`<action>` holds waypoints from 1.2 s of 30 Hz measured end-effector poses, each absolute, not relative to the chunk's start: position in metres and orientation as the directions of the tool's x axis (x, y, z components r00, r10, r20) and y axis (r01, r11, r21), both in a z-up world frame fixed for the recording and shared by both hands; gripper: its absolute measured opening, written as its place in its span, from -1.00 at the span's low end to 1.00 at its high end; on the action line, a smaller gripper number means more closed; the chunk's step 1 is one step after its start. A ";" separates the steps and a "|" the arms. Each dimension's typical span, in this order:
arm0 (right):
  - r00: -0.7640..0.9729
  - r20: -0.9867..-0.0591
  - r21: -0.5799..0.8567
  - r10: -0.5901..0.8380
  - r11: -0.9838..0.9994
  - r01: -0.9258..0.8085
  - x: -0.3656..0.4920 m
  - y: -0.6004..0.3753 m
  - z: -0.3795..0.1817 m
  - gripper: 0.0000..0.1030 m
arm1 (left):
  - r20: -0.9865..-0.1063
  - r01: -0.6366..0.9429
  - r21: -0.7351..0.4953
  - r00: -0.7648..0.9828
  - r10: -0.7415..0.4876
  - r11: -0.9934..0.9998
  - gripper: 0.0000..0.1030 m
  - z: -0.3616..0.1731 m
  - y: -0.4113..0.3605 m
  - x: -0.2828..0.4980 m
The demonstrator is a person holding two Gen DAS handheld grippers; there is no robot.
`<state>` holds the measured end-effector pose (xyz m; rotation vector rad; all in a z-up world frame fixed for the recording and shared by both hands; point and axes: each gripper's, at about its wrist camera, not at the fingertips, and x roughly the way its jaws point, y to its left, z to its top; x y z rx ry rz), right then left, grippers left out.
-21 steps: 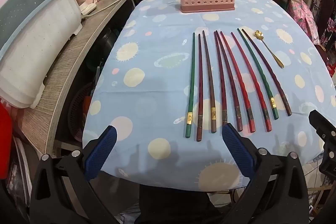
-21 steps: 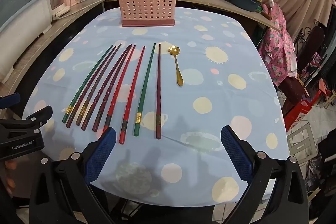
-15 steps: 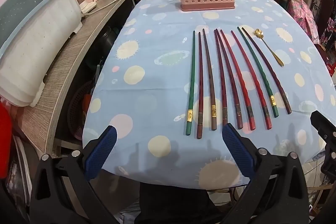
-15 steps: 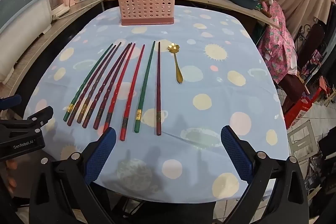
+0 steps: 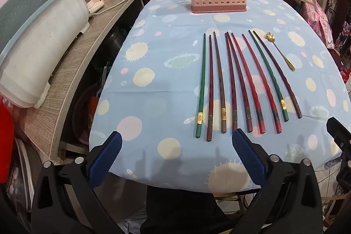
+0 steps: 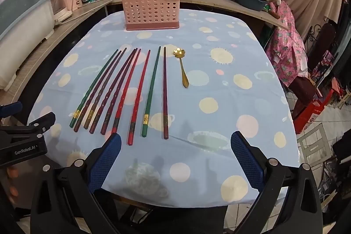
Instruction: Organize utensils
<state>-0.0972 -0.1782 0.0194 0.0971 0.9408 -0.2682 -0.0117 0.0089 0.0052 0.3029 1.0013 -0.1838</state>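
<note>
Nothing is picked up yet; this looks like the opening step. The left gripper [image 5: 176,154] gapes wide and empty, with the row of nine long lacquered chopsticks, green, maroon and red, [image 5: 232,84] just ahead of its right finger. Further right, the right gripper [image 6: 175,155] is equally wide and empty; the small gold flower-bowled spoon [image 6: 182,68] lies ahead of it, the perforated pink plastic utensil holder [image 6: 151,11] beyond. Next, one claw must drop over a single stick's near end. Only the right view shows the pink hanging cloth [image 6: 287,45] fully.

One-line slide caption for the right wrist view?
Open right tongs over chopsticks and gold spoon, pink holder behind.
</note>
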 end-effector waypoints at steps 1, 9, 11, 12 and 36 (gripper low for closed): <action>0.559 -0.808 -0.035 -0.185 0.963 0.268 -0.097 -0.178 0.020 0.87 | -0.849 0.289 0.163 0.528 -0.015 0.943 0.86 0.005 0.009 -0.013; 0.562 -0.805 -0.039 -0.188 0.963 0.266 -0.100 -0.175 0.022 0.87 | -0.850 0.292 0.154 0.526 -0.024 0.944 0.86 0.008 0.012 -0.012; 0.563 -0.805 -0.037 -0.189 0.962 0.270 -0.101 -0.175 0.022 0.87 | -0.851 0.293 0.152 0.524 -0.025 0.944 0.86 0.009 0.012 -0.013; 0.563 -0.804 -0.035 -0.188 0.962 0.271 -0.101 -0.175 0.022 0.87 | -0.851 0.293 0.151 0.524 -0.027 0.944 0.86 0.009 0.013 -0.013; 0.578 -0.794 -0.027 -0.185 0.962 0.271 -0.112 -0.172 0.027 0.87 | -0.844 0.302 0.154 0.535 -0.034 0.941 0.86 0.015 0.008 -0.025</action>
